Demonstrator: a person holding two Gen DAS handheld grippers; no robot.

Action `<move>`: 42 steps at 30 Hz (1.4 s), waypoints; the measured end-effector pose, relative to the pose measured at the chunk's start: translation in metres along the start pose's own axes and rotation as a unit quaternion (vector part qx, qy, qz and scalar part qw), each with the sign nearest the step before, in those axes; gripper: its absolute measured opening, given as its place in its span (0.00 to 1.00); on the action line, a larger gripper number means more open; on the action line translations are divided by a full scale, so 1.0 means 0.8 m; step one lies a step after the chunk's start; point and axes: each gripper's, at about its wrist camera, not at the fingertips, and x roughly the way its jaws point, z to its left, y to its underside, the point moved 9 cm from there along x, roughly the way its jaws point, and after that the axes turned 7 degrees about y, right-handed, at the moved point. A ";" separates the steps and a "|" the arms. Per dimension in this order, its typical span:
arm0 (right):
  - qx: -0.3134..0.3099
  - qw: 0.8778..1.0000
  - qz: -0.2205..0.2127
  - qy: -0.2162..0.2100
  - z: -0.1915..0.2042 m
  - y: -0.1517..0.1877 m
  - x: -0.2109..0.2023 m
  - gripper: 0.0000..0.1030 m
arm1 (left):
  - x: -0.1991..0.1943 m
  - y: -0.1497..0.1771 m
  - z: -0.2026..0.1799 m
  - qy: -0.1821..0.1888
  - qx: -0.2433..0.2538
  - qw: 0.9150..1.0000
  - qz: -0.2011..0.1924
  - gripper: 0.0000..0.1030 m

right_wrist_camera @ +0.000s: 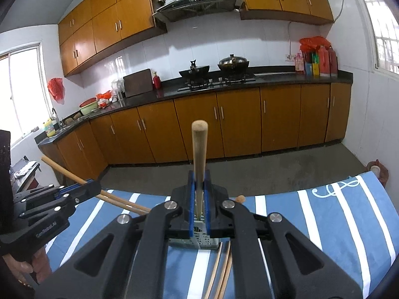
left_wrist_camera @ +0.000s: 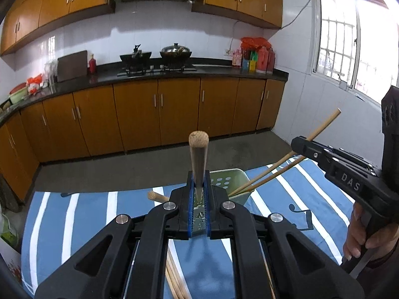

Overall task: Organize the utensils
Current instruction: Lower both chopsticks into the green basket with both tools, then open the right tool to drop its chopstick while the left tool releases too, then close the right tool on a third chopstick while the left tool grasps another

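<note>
My left gripper point(left_wrist_camera: 198, 186) is shut on a wooden-handled utensil point(left_wrist_camera: 198, 154) that stands upright over the pale green perforated holder point(left_wrist_camera: 228, 183). My right gripper point(right_wrist_camera: 198, 186) is shut on a wooden chopstick point(right_wrist_camera: 199, 149), also upright over the holder point(right_wrist_camera: 199, 240). From the left wrist view, the right gripper point(left_wrist_camera: 303, 147) holds its chopstick point(left_wrist_camera: 321, 127) slanted into the holder, beside another chopstick point(left_wrist_camera: 264, 174). From the right wrist view, the left gripper point(right_wrist_camera: 92, 189) grips a slanted wooden stick point(right_wrist_camera: 62, 170). Loose chopsticks point(left_wrist_camera: 175, 279) lie on the cloth; they also show in the right wrist view point(right_wrist_camera: 220, 271).
The holder stands on a table with a blue and white striped cloth point(left_wrist_camera: 311, 199). Another wooden handle point(left_wrist_camera: 155, 196) lies on the cloth left of the holder. Beyond the table are grey floor, orange cabinets point(left_wrist_camera: 159, 114) and a dark counter with woks point(left_wrist_camera: 175, 53).
</note>
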 end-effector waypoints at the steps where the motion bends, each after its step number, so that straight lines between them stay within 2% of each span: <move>1: 0.002 1.000 0.002 0.000 -0.001 0.002 0.003 0.07 | 0.003 0.001 0.001 0.001 -0.003 1.000 0.002 0.07; 7: 0.010 1.000 0.013 -0.003 -0.003 0.006 0.012 0.10 | 0.015 0.008 0.000 0.003 -0.011 1.000 0.013 0.07; 8: 0.013 1.000 0.013 -0.002 -0.004 0.007 0.011 0.12 | 0.015 0.010 0.001 0.003 -0.014 1.000 0.015 0.07; 10: 0.013 1.000 0.009 -0.002 -0.005 0.007 0.008 0.25 | 0.014 0.010 0.006 0.002 -0.023 1.000 0.012 0.08; 12: 0.011 1.000 -0.001 0.002 -0.007 0.006 0.001 0.29 | 0.011 0.009 0.007 0.003 -0.029 1.000 0.009 0.08; 15: 0.009 1.000 -0.011 0.005 -0.010 0.003 -0.009 0.31 | 0.004 0.003 0.008 0.003 -0.034 0.999 -0.001 0.15; 17: 0.011 1.000 -0.018 0.006 -0.013 0.002 -0.018 0.32 | 0.000 -0.002 0.008 0.002 -0.035 0.999 -0.010 0.30; 18: 0.011 1.000 -0.021 0.007 -0.015 0.002 -0.022 0.32 | -0.004 -0.004 0.009 0.001 -0.036 0.999 -0.015 0.31; 25: 0.013 0.999 -0.051 0.014 -0.028 0.000 -0.062 0.36 | -0.032 -0.018 0.013 -0.008 -0.044 0.998 -0.048 0.31; 31: 0.012 0.997 -0.056 0.048 -0.063 0.033 -0.090 0.38 | -0.068 0.007 0.029 -0.031 -0.047 0.996 -0.066 0.31; 33: 0.014 0.997 -0.038 0.066 -0.079 0.060 -0.085 0.38 | -0.073 0.027 0.040 -0.048 -0.048 0.996 -0.061 0.31; 38: 0.032 0.994 0.066 0.078 -0.103 0.158 -0.035 0.37 | -0.058 0.112 0.077 -0.088 -0.052 0.995 -0.004 0.31; 40: 0.039 0.991 0.110 0.071 -0.102 0.199 -0.013 0.27 | -0.044 0.145 0.086 -0.099 -0.055 0.993 0.023 0.31; 42: 0.044 0.985 0.157 0.057 -0.095 0.242 0.007 0.21 | -0.034 0.177 0.091 -0.101 -0.066 0.992 0.046 0.31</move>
